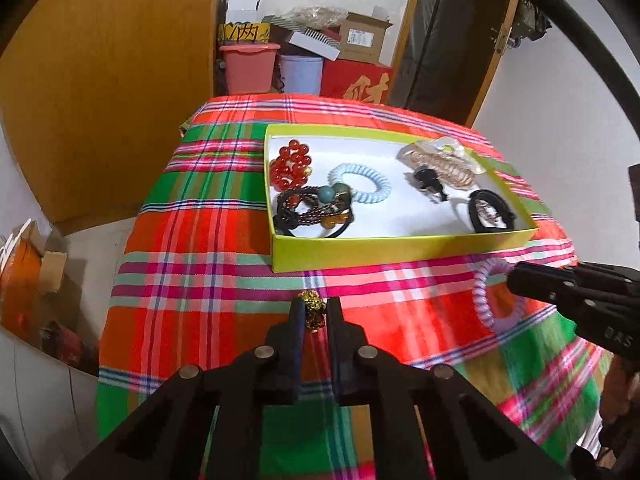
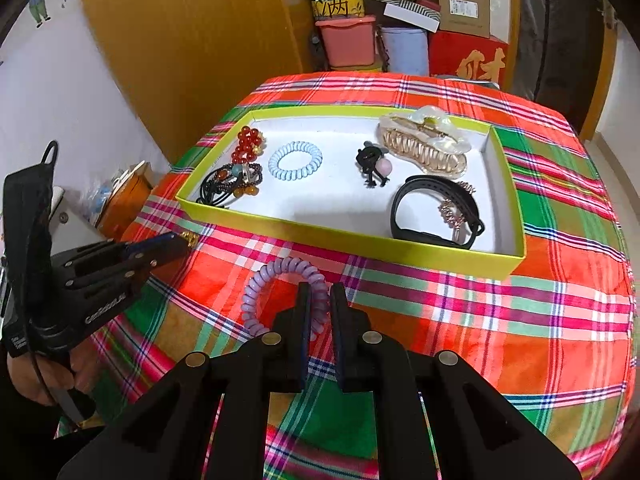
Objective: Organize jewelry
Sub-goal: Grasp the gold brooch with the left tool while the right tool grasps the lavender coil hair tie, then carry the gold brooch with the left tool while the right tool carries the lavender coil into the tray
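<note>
A yellow-green box (image 1: 360, 250) (image 2: 352, 242) with a white floor sits on the plaid cloth. It holds a red bead bracelet (image 1: 290, 166), a pale blue coil hair tie (image 1: 360, 182), dark beaded bracelets (image 1: 316, 212), a black clip (image 1: 430, 182), a pearly claw clip (image 2: 424, 140) and a black band (image 2: 436, 210). My left gripper (image 1: 314, 310) is shut on a small gold bead piece (image 1: 312, 308), in front of the box. My right gripper (image 2: 320, 296) is shut on a purple coil hair tie (image 2: 260, 292) (image 1: 486, 296), just above the cloth.
The plaid cloth (image 2: 480, 320) covers a round-edged table. Behind it stand a pink bin (image 1: 250, 68), a lilac bucket (image 1: 300, 74), a red box (image 1: 356, 82) and cardboard boxes. A wooden door (image 1: 112, 92) is at left.
</note>
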Demonstrator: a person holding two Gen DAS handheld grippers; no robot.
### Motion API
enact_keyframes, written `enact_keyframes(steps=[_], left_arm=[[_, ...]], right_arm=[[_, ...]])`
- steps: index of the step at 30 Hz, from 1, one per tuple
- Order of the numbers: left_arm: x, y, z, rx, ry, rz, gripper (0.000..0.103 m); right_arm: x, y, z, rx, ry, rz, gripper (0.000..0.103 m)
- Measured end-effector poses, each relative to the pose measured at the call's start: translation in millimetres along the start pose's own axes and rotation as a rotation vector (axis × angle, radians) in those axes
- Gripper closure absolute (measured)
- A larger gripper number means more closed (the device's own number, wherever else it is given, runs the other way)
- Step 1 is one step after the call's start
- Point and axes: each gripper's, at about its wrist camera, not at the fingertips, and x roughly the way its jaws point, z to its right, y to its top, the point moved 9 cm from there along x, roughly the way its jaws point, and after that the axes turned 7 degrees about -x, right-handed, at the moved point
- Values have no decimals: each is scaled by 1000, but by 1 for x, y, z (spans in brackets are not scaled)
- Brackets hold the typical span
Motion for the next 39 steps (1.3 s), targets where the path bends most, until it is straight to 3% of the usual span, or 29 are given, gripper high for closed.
enact_keyframes(steps=[17, 39], left_arm=[[-50, 25, 24, -7, -86, 81, 93], [-11, 81, 47, 21, -139, 66, 93]], right_arm=[[-33, 9, 3, 17, -8, 66, 94], [-14, 53, 29, 28, -41, 94, 94]])
